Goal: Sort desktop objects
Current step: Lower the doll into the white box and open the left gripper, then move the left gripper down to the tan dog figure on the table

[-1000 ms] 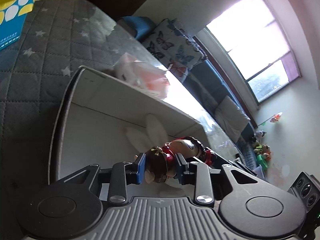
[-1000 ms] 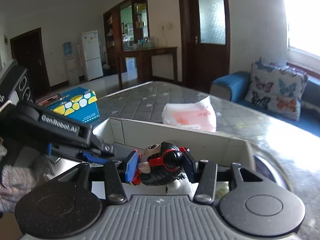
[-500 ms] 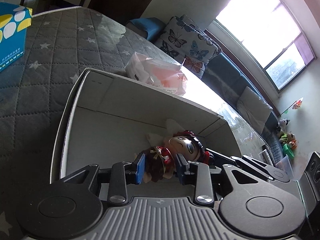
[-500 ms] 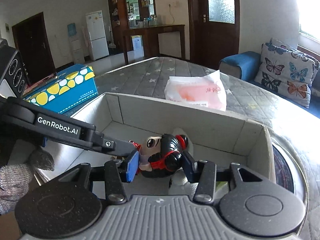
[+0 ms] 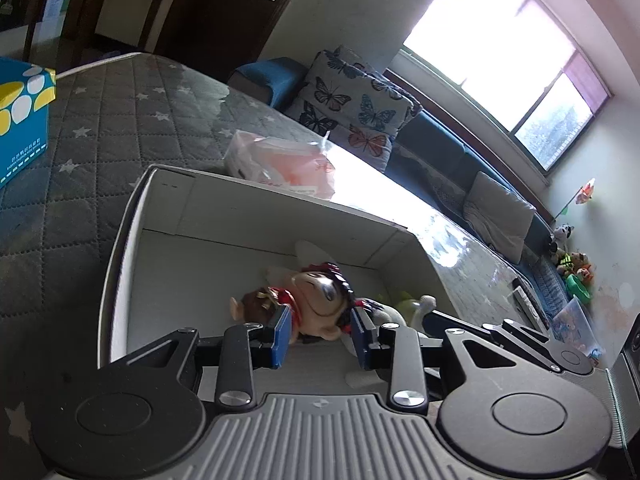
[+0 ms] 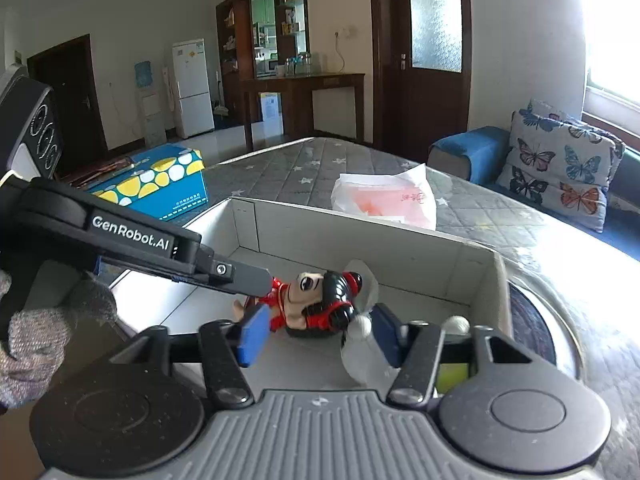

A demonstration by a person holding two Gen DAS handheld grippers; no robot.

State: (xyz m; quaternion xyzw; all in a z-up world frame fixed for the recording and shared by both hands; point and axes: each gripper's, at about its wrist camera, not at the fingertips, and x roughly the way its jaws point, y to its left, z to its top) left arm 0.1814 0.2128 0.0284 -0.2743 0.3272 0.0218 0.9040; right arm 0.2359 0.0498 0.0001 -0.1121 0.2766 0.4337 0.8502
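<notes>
Grey quilted star-print cover [image 6: 304, 164] over the table; blue sofa with butterfly cushion [image 6: 568, 168] at the window side, dark door and white fridge [image 6: 192, 88] at the back. Blue-and-yellow carton [image 6: 156, 188] and pink plastic bag [image 6: 388, 200] on the cover, both behind the white cardboard box [image 5: 272, 216].

Half a second back both pairs of pads pinched a figure; now left gripper [image 5: 320, 334] and right gripper [image 6: 316, 334] both spread — blue pads clear of the toys. Both pulled back a little.

Red-and-black doll [image 6: 316, 300] lying on the box floor, on its side, long axis roughly across the box, head toward the window end, face up toward the right wrist camera. Brown-haired figure [image 5: 260, 304] just beside it, touching or nearly so — cannot tell which.
</notes>
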